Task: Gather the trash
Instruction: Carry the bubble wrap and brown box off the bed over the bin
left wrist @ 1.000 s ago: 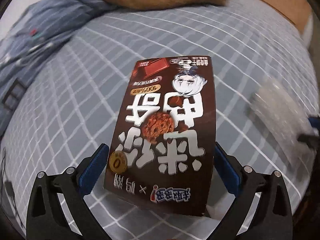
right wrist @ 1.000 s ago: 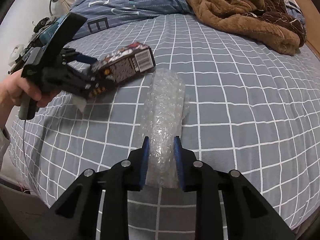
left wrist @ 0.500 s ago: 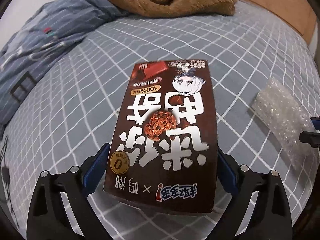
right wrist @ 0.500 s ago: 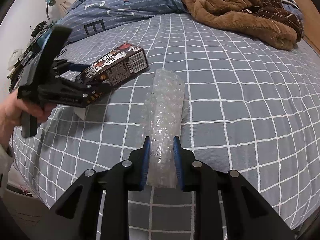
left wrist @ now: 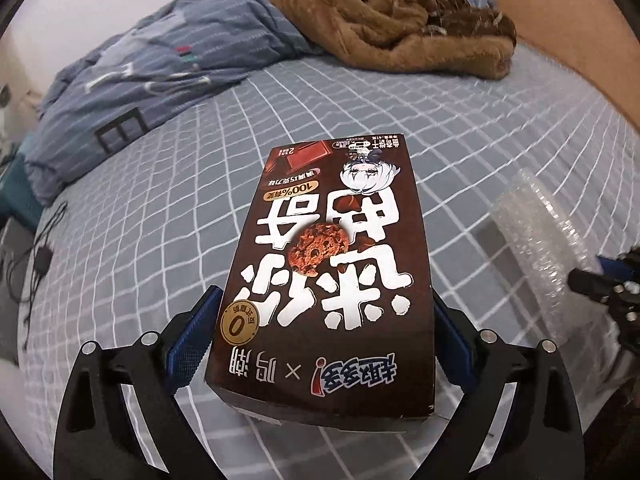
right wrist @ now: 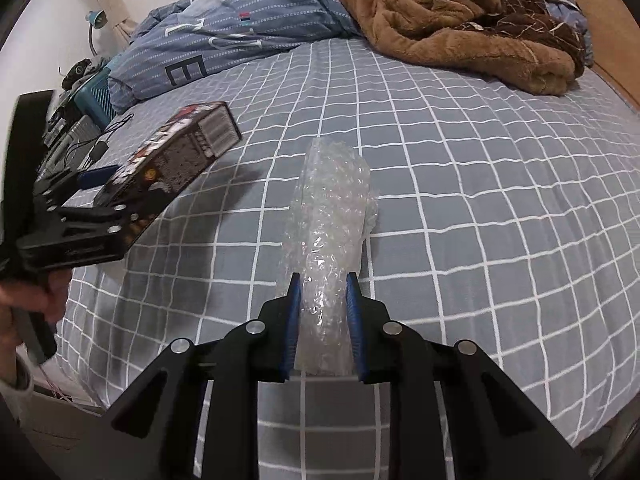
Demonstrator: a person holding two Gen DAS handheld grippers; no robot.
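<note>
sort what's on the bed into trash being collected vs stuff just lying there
Trash being collected:
- cookie box, clamped in the left gripper
- bubble wrap, clamped in the right gripper

Just lying about:
- brown blanket
- blue duvet
- black cable at the edge of the bed sheet

Left claw (left wrist: pixel 320 340) clamping brown cookie box (left wrist: pixel 332 272), checked bedsheet (left wrist: pixel 168 208) beneath, bubble wrap (left wrist: pixel 532 236) at right
</note>
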